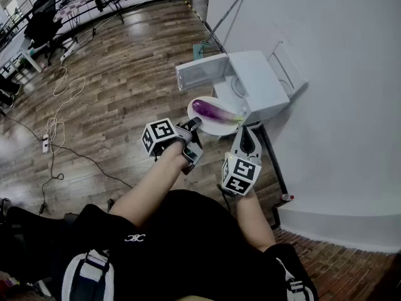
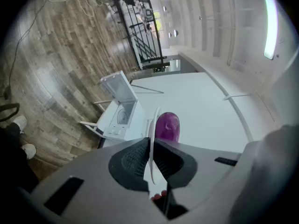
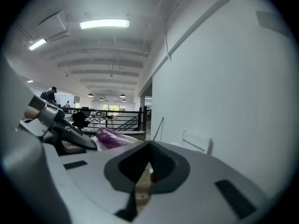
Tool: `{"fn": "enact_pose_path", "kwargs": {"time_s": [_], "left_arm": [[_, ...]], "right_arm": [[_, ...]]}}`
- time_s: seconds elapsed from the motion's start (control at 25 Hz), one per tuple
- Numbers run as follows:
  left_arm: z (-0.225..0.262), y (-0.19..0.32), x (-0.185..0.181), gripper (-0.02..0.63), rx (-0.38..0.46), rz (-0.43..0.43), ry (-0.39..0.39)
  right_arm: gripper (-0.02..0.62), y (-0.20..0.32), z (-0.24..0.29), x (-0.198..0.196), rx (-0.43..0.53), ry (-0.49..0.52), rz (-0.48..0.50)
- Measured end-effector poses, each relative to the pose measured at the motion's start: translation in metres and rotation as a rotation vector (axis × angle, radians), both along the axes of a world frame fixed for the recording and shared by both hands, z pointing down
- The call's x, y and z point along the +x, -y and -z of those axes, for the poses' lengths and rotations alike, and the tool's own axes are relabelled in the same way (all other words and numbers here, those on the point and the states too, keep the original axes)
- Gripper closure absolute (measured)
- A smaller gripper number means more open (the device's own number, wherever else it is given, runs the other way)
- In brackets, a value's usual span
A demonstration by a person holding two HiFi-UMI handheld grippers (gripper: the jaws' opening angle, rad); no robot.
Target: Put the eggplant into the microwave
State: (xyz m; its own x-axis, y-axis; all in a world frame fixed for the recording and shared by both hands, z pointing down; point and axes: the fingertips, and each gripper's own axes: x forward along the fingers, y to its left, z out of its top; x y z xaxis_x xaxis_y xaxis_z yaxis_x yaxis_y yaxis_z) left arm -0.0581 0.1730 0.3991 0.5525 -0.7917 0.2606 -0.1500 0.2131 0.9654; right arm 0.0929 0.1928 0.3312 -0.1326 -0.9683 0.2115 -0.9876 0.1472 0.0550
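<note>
**Left gripper** [image 1: 193, 125]: jaws closed on the rim of the plate [image 1: 216, 130]. In the left gripper view, the gripper [image 2: 150, 148] has the plate [image 2: 152, 122] edge-on between both pads. In the head view, the grip point is at the plate's 8 o'clock edge.

**Eggplant** [image 1: 213, 110]: lies on the plate, purple body toward 10 o'clock, green stem toward 4 o'clock. In the left gripper view the eggplant [image 2: 167, 126] appears just beyond the pads. It is outside the microwave [image 1: 257, 83].

**Microwave**: white, at 1 o'clock from the plate and just beside it. Its door [image 1: 202, 72] stands open toward 10 o'clock. The left gripper view shows the microwave [image 2: 119, 118] with its cavity exposed.

**Right gripper** [image 1: 247, 129]: at 4 o'clock from the plate, near its rim. In the right gripper view the gripper [image 3: 148, 164] has its pads drawn together with nothing between them. The eggplant [image 3: 110, 138] shows at its 10 o'clock.
</note>
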Motion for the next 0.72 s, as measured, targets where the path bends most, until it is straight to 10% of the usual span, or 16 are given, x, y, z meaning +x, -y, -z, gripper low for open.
{"fn": "enact_pose_path", "kwargs": {"time_s": [0.72], "left_arm": [[-0.018, 0.004, -0.012, 0.591, 0.000, -0.018, -0.039]], "right_arm": [[0.591, 0.000, -0.004, -0.023, 0.051, 0.098, 0.046]]}}
